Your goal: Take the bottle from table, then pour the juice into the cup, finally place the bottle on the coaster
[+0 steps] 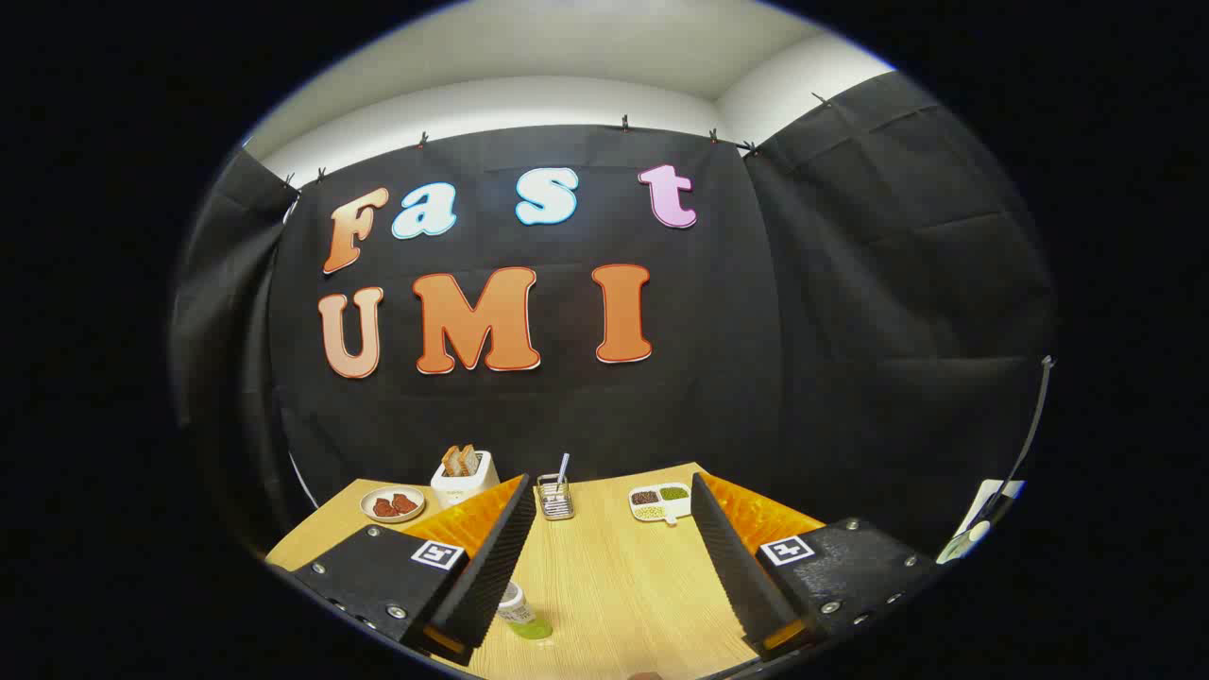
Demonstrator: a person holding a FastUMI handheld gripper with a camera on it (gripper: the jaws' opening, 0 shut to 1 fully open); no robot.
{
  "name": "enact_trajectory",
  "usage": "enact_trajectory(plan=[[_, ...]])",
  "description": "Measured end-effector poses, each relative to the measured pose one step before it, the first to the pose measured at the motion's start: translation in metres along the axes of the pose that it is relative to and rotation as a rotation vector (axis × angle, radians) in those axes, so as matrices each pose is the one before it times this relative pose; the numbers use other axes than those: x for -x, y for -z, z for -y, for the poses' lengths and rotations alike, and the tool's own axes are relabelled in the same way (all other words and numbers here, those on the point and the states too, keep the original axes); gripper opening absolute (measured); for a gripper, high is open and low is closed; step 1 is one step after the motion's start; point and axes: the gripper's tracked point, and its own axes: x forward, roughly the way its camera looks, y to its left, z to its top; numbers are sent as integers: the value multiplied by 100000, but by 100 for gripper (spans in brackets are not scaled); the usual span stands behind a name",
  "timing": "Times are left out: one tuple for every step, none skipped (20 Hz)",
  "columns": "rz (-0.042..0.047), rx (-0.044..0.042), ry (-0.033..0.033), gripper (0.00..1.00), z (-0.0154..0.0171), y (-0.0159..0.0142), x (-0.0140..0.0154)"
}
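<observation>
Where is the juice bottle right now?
In the gripper view, the bottle stands on the wooden table, beside the left finger of the open tongs, not gripped.

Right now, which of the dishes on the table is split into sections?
The white tray, beyond the open tongs: it has compartments of dark and green bits. The round plate by the toaster is undivided.

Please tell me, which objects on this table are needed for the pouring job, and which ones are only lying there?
For the job:
- bottle, with green juice, near the left finger
- gripper, open, holding nothing

Just lying about:
- toaster with bread
- plate with reddish food
- wire basket
- divided dish

I cannot see the cup or coaster here.
</observation>
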Motion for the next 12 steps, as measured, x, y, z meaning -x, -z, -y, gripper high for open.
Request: enact_trajectory(plan=[[-322, 236, -86, 98, -76, -63, -182], [-184, 382, -488, 98, -209, 81, 85], [335, 412, 136, 98, -70, -55, 234], [872, 197, 640, 98, 133, -154, 65], [1143, -24, 488, 98, -26, -186, 120], [870, -216, -10, 98, -300, -114, 16], [-283, -208, -514, 98, -291, 148, -78], [-809, 39, -1006, 98, -488, 280, 21], [-258, 444, -673, 98, -365, 78, 58], [288, 558, 61, 98, 17, -104, 112], [363, 458, 110, 98, 23, -61, 68], [128, 361, -91, 98, -162, -18, 63]])
